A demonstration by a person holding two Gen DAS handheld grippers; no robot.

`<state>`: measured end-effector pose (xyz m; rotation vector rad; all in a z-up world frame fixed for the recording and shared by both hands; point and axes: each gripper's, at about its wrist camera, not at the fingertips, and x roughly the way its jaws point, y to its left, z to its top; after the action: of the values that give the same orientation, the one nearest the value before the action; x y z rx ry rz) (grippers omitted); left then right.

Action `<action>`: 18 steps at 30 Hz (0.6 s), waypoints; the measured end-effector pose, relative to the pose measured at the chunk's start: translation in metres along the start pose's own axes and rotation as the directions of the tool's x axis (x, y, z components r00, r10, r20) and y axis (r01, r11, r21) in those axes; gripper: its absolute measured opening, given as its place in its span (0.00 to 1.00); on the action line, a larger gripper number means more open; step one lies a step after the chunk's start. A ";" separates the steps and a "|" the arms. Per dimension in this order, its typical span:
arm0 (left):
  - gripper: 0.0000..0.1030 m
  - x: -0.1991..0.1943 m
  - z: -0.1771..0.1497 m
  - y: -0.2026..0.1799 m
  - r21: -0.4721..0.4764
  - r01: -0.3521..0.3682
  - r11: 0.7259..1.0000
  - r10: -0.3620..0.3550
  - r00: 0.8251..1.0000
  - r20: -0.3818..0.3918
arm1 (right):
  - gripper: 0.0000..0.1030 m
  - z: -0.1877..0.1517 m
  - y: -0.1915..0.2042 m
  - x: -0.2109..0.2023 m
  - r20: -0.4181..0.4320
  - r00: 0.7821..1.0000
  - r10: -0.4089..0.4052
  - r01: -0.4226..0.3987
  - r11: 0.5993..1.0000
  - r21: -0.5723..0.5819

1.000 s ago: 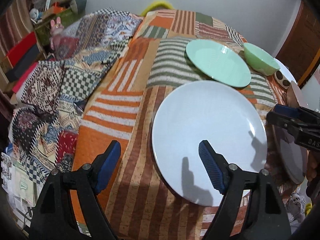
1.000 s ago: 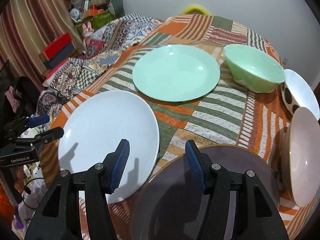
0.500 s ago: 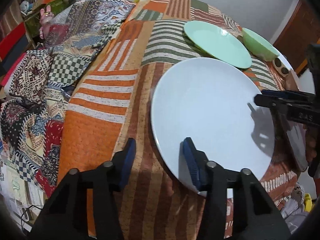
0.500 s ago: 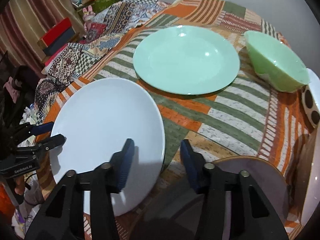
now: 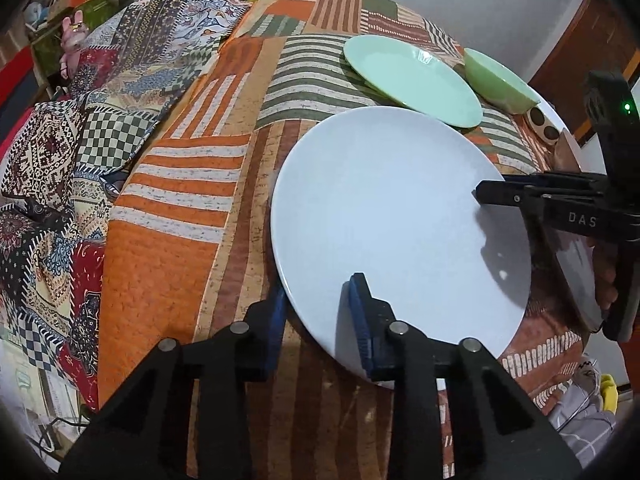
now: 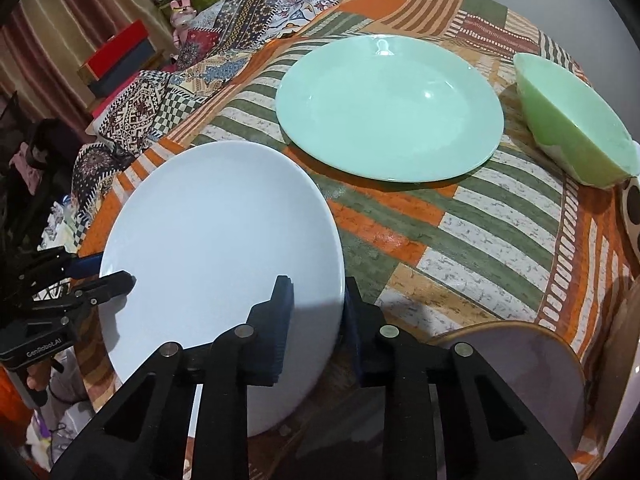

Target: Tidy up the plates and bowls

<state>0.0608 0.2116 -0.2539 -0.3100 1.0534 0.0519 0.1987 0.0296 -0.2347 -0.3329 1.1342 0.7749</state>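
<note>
A large white plate (image 5: 400, 220) (image 6: 216, 240) lies on the striped patchwork tablecloth (image 5: 180, 240). My left gripper (image 5: 318, 312) straddles the plate's near-left rim, one pad on the cloth outside and one over the plate. Its jaws are closing, with a gap still showing. My right gripper (image 6: 316, 320) straddles the plate's right rim the same way, and its jaws are closing too. Each gripper shows in the other's view: the right gripper (image 5: 492, 196) over the plate's right edge, the left gripper (image 6: 108, 276) at its left edge. Behind lie a mint green plate (image 6: 388, 108) and a green bowl (image 6: 576, 120).
A dark brown-rimmed plate (image 6: 520, 368) lies just right of the white one, under my right gripper. A white dish with dark spots (image 5: 544, 128) sits at the far right. Patterned quilts (image 5: 60, 140) are heaped left of the table. The table's near edge is right below both grippers.
Both pairs of jaws have narrowed a lot around the white plate's rim. My right gripper has shifted left from above the dark plate to the white plate's right edge and tipped downward.
</note>
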 end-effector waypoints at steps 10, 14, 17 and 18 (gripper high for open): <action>0.26 -0.003 0.001 0.001 -0.043 -0.025 0.999 0.025 1.000 0.004 | 0.19 -0.002 0.002 -0.007 0.036 0.999 0.003 -0.004 1.000 0.030; 0.25 -0.010 0.002 0.003 -0.060 -0.032 0.998 0.033 0.999 0.020 | 0.17 -0.002 0.006 -0.014 0.055 0.998 0.011 -0.012 1.000 0.022; 0.25 -0.017 0.004 0.004 -0.064 -0.033 0.997 0.036 0.999 0.037 | 0.17 -0.002 0.008 -0.019 0.072 0.997 0.014 -0.015 1.000 0.022; 0.24 -0.020 0.005 0.003 -0.065 -0.032 0.997 0.035 0.998 0.044 | 0.17 -0.002 0.008 -0.021 0.078 0.997 0.015 -0.017 1.000 0.023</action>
<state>0.0543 0.2180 -0.2352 -0.3481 1.0140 0.1229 0.1869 0.0259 -0.2151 -0.2723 1.0732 0.7818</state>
